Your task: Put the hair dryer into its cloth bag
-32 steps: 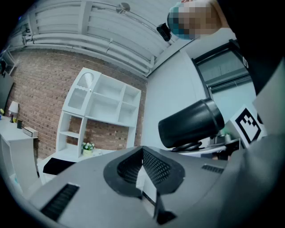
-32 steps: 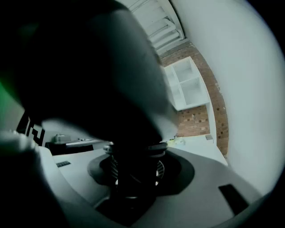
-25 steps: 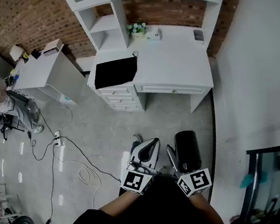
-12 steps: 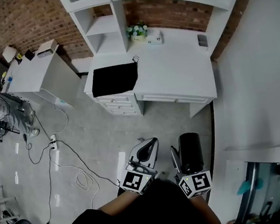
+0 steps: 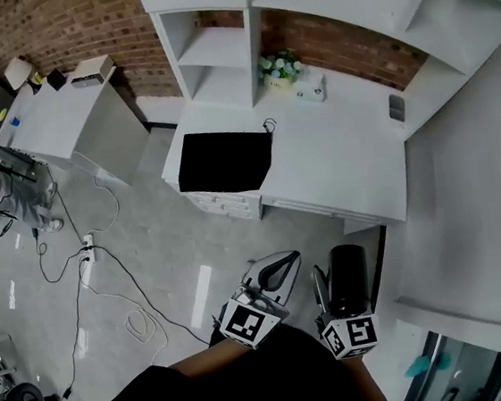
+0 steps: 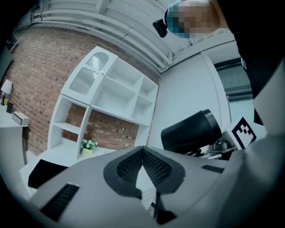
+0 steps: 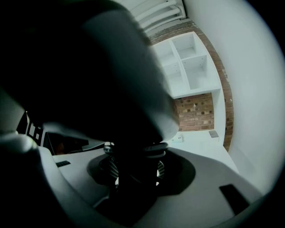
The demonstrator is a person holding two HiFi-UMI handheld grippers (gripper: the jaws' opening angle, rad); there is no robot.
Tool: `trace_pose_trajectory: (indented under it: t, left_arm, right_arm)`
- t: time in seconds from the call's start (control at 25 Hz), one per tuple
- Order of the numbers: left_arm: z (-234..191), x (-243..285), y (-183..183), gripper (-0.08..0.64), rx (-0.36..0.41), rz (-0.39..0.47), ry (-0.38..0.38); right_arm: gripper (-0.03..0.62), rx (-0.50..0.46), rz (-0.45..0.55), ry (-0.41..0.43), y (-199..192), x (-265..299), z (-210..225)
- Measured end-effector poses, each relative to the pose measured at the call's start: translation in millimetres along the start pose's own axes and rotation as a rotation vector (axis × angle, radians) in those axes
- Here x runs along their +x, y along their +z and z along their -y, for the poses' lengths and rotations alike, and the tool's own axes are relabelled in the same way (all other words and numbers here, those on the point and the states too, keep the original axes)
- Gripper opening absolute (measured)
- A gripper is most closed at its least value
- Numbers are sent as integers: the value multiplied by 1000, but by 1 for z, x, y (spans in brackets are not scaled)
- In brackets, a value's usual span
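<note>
Hair dryer (image 7: 133, 89) handle dark in R gripper (image 7: 133, 174)

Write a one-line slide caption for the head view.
Right gripper holds the black hair dryer; the black cloth bag lies ahead on the white desk.

home-style study corner, white desk (image 5: 335, 154) with drawers, white shelves (image 5: 216, 60), brick wall (image 5: 60, 28), cables (image 5: 141, 323) across pale floor (image 5: 165, 241)

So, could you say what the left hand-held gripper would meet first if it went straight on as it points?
Probably the brick panel at the back of the white desk: the left hand-held gripper points across the floor and seemingly over its top, though depth is unclear.
</note>
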State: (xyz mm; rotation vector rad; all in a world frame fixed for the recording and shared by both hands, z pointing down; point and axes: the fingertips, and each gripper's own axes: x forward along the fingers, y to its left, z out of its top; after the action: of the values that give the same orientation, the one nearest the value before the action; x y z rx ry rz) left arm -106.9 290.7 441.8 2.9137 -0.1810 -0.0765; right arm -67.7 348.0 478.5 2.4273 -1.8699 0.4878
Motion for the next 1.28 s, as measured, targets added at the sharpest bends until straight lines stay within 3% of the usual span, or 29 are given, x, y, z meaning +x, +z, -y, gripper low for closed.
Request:
trace_pose_trajectory:
  t: [0.24, 0.56, 0.76, 0.96, 1.04, 1.28]
  left_arm:
    - [-73, 31, 22, 17, 19, 3, -8]
    - [-145, 43, 18, 17, 2, -48, -4]
    - [-176, 42, 10, 17, -19, -71, 13]
    - [-187, 39, 6, 17, 62, -73, 22]
    - [-192, 39, 6, 17, 44, -77, 28]
    - [-224, 57, -17, 17, 18, -151, 122]
  right_arm:
    - [213, -13, -11, -10, 33, 74, 3]
    - [213, 9, -23, -7, 51, 143, -7]
    - [213, 11, -39, -23, 52, 164, -8]
    - [213, -24, -84, -10, 39, 183, -7]
    - [213, -7, -90, -5, 36, 189, -6]
    - [213, -3, -88, 21, 35, 209, 15]
